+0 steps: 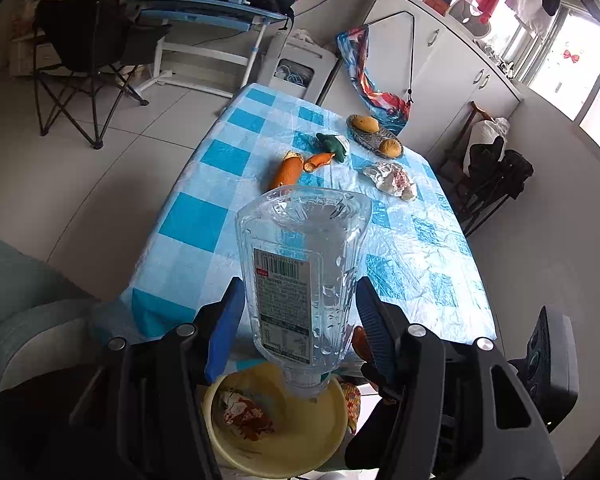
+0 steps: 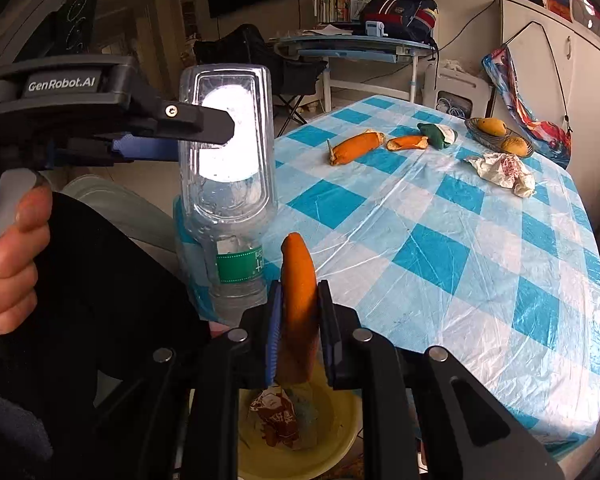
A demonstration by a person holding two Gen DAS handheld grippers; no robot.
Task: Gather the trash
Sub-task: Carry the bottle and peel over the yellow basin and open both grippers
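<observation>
The bottle's neck is dipping out of sight behind the yellow basin's (image 1: 240,452) rim. The left gripper (image 1: 300,320) is clamping the clear, labelled plastic bottle (image 1: 304,264) upside down above that basin. The right gripper (image 2: 298,316) is pinching an orange peel (image 2: 298,280) over the basin, where crumpled printed paper (image 2: 278,416) is lying.

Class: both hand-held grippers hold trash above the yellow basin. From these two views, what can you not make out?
- Plastic bottle cap: in the left wrist view its neck points down and away; in the right wrist view the right hand-held gripper hides it.
- Yellow basin: cut off by gripper arms in both views.
- Bottle label print: too small to read.
- Orange peel: lower end hidden between the pads.
</observation>
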